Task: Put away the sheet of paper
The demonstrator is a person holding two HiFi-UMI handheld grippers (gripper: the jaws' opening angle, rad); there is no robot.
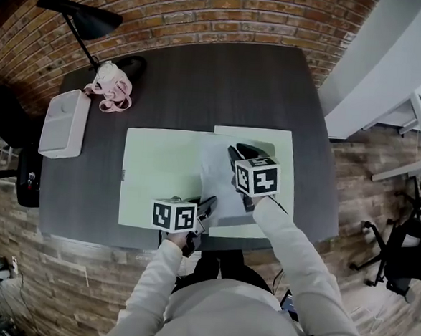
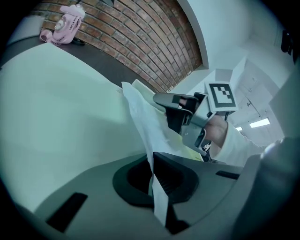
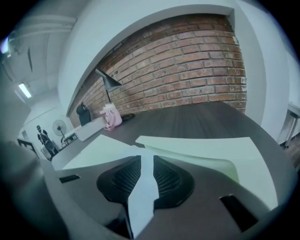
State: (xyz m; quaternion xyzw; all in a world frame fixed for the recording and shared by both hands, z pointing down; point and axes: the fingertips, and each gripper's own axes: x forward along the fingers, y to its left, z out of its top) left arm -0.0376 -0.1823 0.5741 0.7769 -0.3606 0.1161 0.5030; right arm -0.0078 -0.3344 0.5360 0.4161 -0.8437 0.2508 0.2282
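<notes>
- The left gripper point(image 1: 208, 203) is clenched on the near edge of the sheet point(image 1: 214, 175); the paper stands edge-on between its jaws.
- The right gripper point(image 1: 237, 153) grips the sheet's far part, with a white strip running through its closed jaws.
- The sheet hangs bowed between the two grippers, over the right half of the open green folder point(image 1: 156, 174).
- The folder lies flat on the table point(image 1: 223, 85), well apart from the pink bag point(image 1: 110, 86) and the white box point(image 1: 64, 122).

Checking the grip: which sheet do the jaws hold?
The white sheet in the middle, pinched by the left gripper and right gripper; the two pale green sheets rest on the desk.
</notes>
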